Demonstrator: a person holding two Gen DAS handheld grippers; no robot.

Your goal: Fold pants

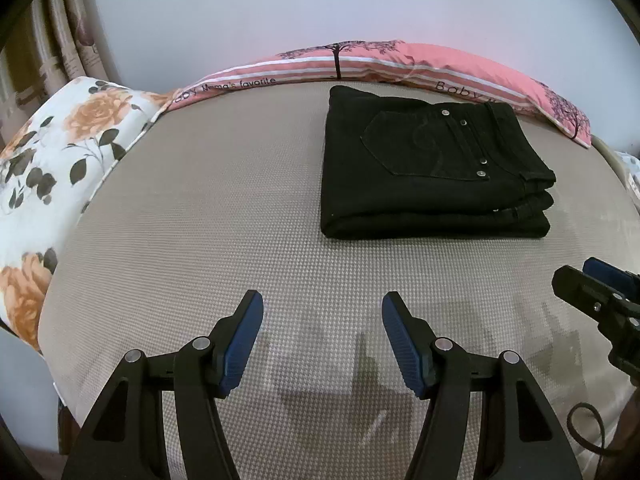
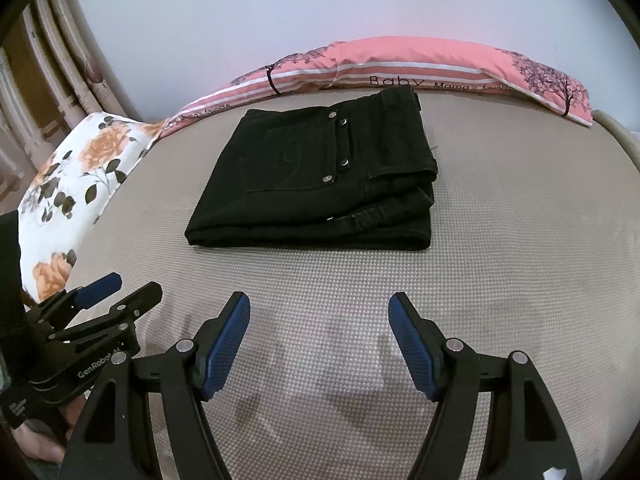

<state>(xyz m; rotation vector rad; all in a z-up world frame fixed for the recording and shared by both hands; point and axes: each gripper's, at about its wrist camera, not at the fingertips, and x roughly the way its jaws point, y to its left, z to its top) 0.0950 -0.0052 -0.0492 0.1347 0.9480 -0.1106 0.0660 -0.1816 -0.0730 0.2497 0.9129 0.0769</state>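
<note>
Black pants [image 1: 432, 168] lie folded in a compact stack on the beige bed surface [image 1: 200, 220], back pocket with metal rivets facing up. They also show in the right wrist view [image 2: 316, 184]. My left gripper [image 1: 322, 304] is open and empty, hovering over the bed well short of the pants. My right gripper [image 2: 320, 304] is open and empty too, in front of the stack. The right gripper shows at the right edge of the left wrist view [image 1: 600, 292]. The left gripper shows at the lower left of the right wrist view [image 2: 108, 296].
A pink pillow [image 1: 400, 64] with tree prints and lettering lies along the far edge by the pale wall. A white floral pillow [image 1: 60, 152] sits at the left. Curtains [image 1: 60, 32] hang at far left.
</note>
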